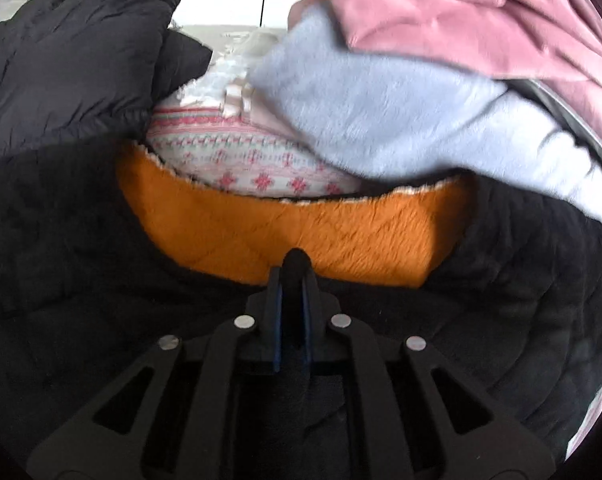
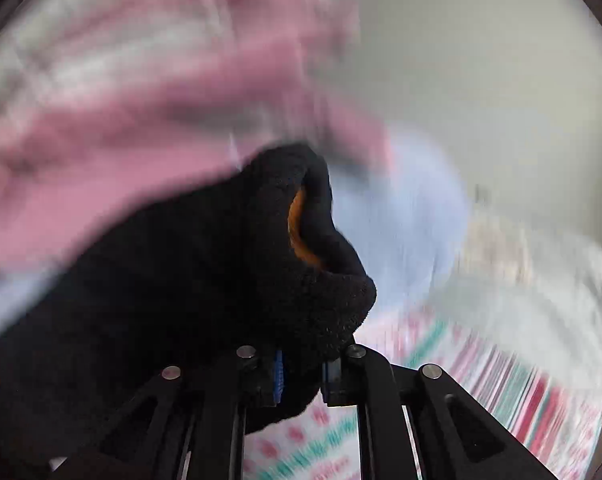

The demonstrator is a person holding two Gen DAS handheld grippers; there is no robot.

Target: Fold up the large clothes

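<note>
Early stage: left tongs (image 1: pixel 293 276) and right tongs (image 2: pixel 301 368) each clamp the black jacket (image 1: pixel 81 280), orange lining (image 1: pixel 301 224) exposed. No fold visible; other clothes unsorted.

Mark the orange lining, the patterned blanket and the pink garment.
orange lining (image 1: pixel 285 224), left wrist view, middle of the fleece band.
patterned blanket (image 1: pixel 237 160), left wrist view, snowflake rows.
pink garment (image 1: pixel 461 12), left wrist view, upper folds.

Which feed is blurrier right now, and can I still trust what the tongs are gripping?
Right wrist view: heavy motion smear on the background, yet the right tongs clearly pinch the black garment. Left wrist view: mostly sharp, slightly soft; left tongs shut on black fabric by the orange lining.
</note>
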